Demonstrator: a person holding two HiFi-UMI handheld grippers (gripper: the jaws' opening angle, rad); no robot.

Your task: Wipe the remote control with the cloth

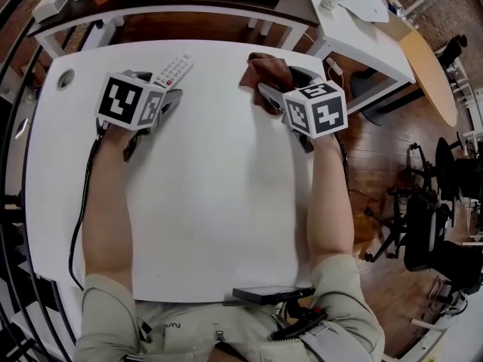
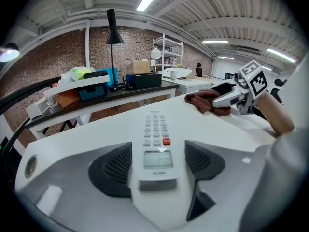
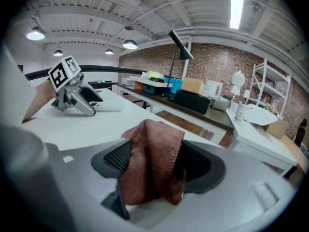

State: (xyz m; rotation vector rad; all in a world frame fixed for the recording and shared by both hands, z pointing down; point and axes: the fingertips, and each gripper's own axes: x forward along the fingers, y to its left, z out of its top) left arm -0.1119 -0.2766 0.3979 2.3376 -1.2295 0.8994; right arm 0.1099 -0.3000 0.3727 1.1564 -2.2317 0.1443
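Observation:
A white remote control (image 1: 173, 69) lies on the white table (image 1: 219, 202) at the far left. My left gripper (image 1: 158, 85) reaches over its near end. In the left gripper view the remote control (image 2: 155, 146) lies between the pads of the left gripper (image 2: 158, 161), and a thin gap shows at the right pad. A brown cloth (image 1: 268, 72) sits at the far middle of the table. My right gripper (image 1: 283, 85) is shut on the cloth (image 3: 152, 161), which stands bunched between its pads, in the right gripper (image 3: 157, 166).
A dark desk (image 2: 120, 92) with a black lamp (image 2: 112, 42), boxes and trays stands behind the table. A second white table (image 1: 362, 29) is at the back right, and office chairs (image 1: 434, 225) are on the wood floor at the right. A black device (image 1: 272, 293) lies at the table's near edge.

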